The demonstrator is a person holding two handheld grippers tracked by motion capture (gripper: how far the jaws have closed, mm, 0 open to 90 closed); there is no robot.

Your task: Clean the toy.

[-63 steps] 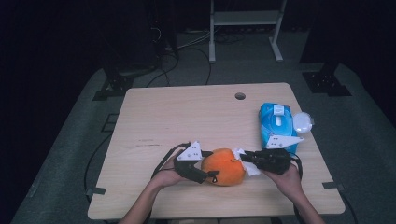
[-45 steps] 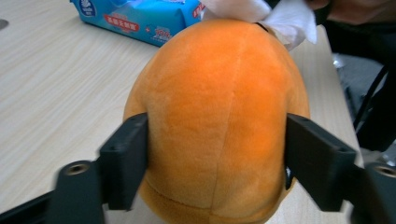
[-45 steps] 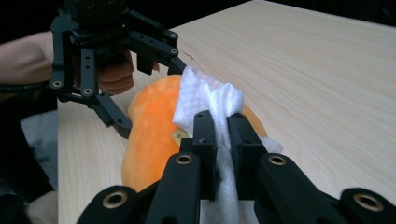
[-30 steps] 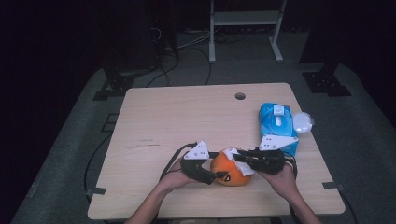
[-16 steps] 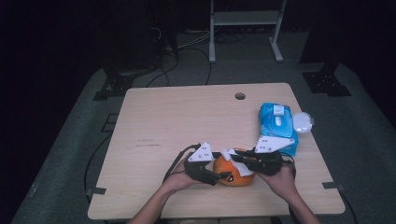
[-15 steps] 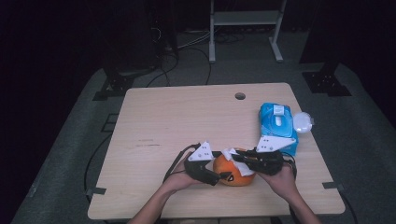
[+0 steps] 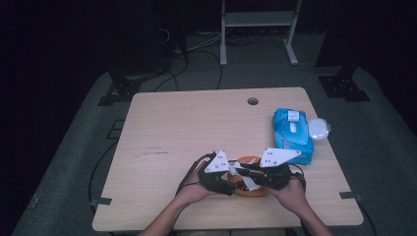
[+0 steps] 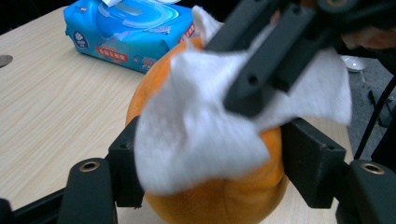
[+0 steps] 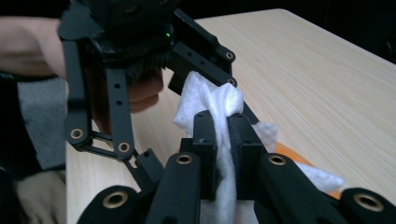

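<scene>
Left gripper view: left tool [image 8: 205, 186] clamps the firm, smooth orange fruit [image 8: 210, 205] at mid-girth; right tool [image 9: 223, 140] pinches a soft wipe [image 8: 196, 135].

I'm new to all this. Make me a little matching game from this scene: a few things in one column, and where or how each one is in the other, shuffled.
Things:
1. orange fruit
2. white wipe
3. blue wipes pack
4. round hole in the table

Places or states:
A. lying at the table's right side, away from the hands
B. clamped between the left tongs' jaws
C. near the table's far edge
D. pinched in the right tongs, draped over the fruit

Pairs: 1-B, 2-D, 3-A, 4-C
</scene>
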